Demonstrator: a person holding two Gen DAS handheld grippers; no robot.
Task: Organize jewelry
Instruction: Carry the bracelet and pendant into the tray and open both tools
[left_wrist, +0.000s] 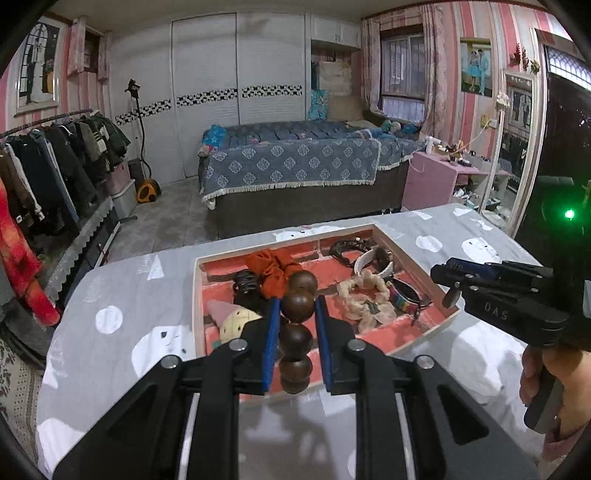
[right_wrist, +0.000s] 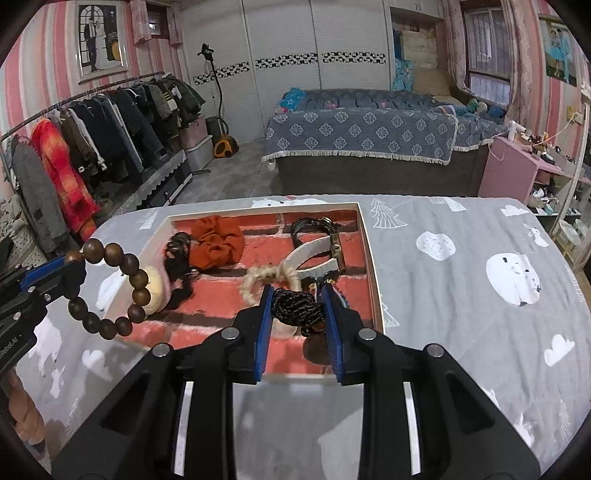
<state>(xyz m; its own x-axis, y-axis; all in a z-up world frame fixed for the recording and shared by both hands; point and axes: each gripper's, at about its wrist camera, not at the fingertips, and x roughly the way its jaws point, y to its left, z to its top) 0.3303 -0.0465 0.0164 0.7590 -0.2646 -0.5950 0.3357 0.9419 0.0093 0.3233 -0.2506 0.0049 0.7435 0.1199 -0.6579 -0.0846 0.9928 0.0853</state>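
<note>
Gripping wooden beads (left_wrist: 296, 309), the left gripper (left_wrist: 296, 317) hovers over the tray (right_wrist: 373, 258) (right gripper (right_wrist: 298, 310) fingers pinch a black cord (right_wrist: 295, 308)).

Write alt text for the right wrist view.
The right gripper grips a black braided bracelet over a shallow tray with a brick-pattern lining. At left, the left gripper holds up a wooden bead bracelet; an orange scrunchie lies in the tray.
</note>
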